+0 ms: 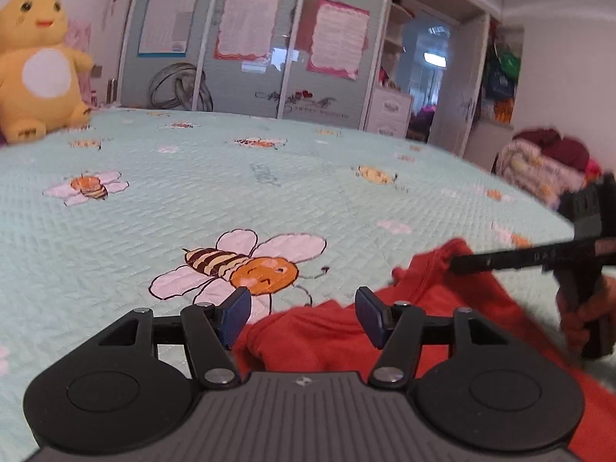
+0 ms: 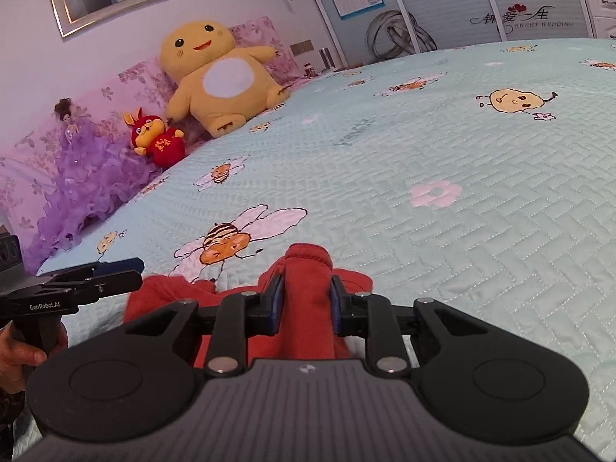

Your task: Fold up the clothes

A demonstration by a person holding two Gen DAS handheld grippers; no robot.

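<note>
A red garment (image 1: 335,331) lies crumpled on the mint quilt with bee prints (image 1: 200,208) at the near edge of the bed. My left gripper (image 1: 302,317) is open, its blue pads on either side of the garment's left part without pinching it. In the right wrist view my right gripper (image 2: 306,302) is shut on a raised fold of the red garment (image 2: 308,261). The left gripper (image 2: 134,271) shows at the left, just beside the cloth. From the left wrist view the right gripper (image 1: 456,263) reaches in from the right, its tip at the cloth's upper edge.
A big yellow plush toy (image 2: 215,73), a small red plush (image 2: 161,142) and a purple doll (image 2: 81,177) line the headboard. A heap of clothes (image 1: 539,161) sits past the bed's right side. Wardrobe doors (image 1: 250,46) stand behind. The quilt (image 2: 442,146) stretches ahead.
</note>
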